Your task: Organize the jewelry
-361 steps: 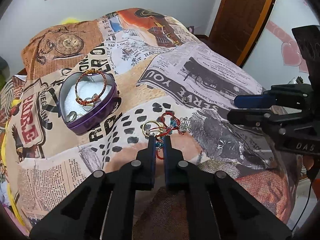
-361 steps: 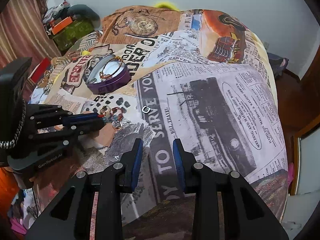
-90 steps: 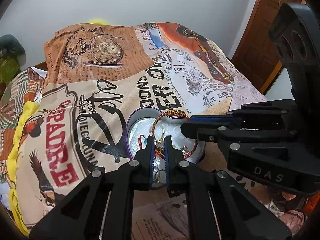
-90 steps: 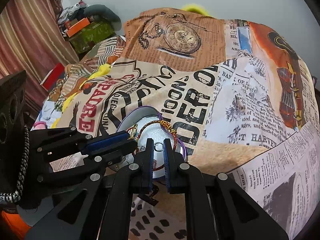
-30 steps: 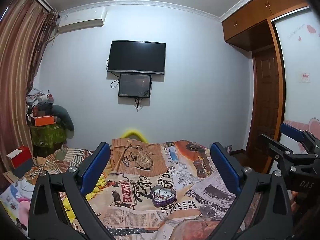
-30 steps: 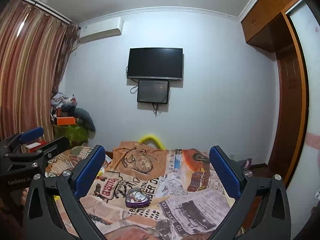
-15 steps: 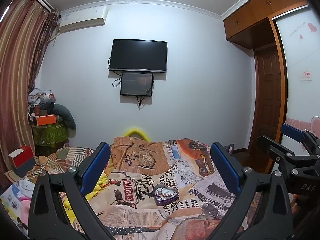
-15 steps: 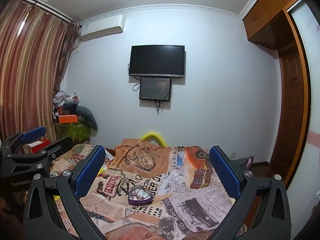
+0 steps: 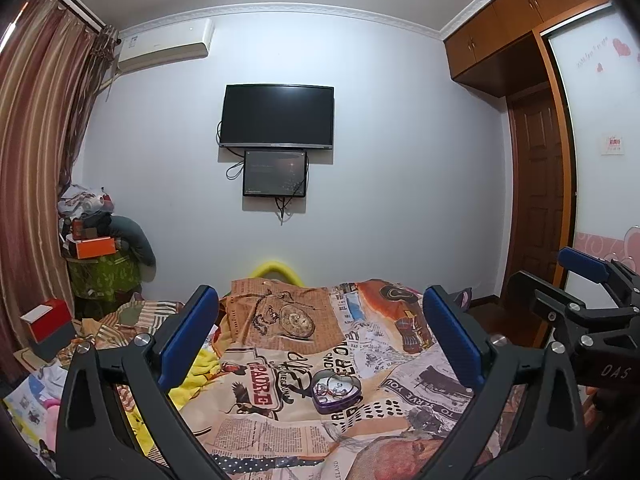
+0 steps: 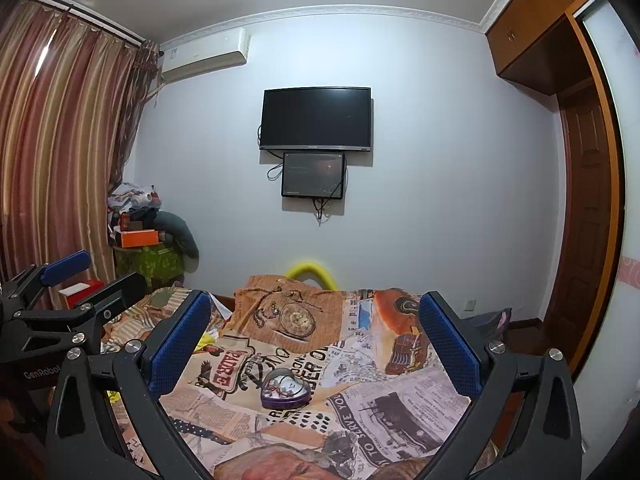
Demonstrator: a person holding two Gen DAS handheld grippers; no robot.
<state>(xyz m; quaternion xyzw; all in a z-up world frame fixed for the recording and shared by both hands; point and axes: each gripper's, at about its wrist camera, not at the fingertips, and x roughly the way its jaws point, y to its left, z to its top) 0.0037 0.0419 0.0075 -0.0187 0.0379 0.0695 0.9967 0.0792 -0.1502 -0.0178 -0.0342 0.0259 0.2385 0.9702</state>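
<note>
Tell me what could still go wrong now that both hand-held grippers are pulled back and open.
The heart-shaped tin sits lidless on the soft, rumpled bedspread, so a bump or shifting fabric could tip it and spill the jewelry. From here the pieces inside look small and heaped; they may tangle. Both the left hand-held gripper and right hand-held gripper hold nothing.

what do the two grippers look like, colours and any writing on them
Both are alike: black angular plastic frames with silver screw heads and blue textured pads on the fingers. The left gripper shows white "GenRobot" lettering on its body where it appears in the right wrist view. The right gripper carries "DAS" in white on its side, seen from the left wrist view.
</note>
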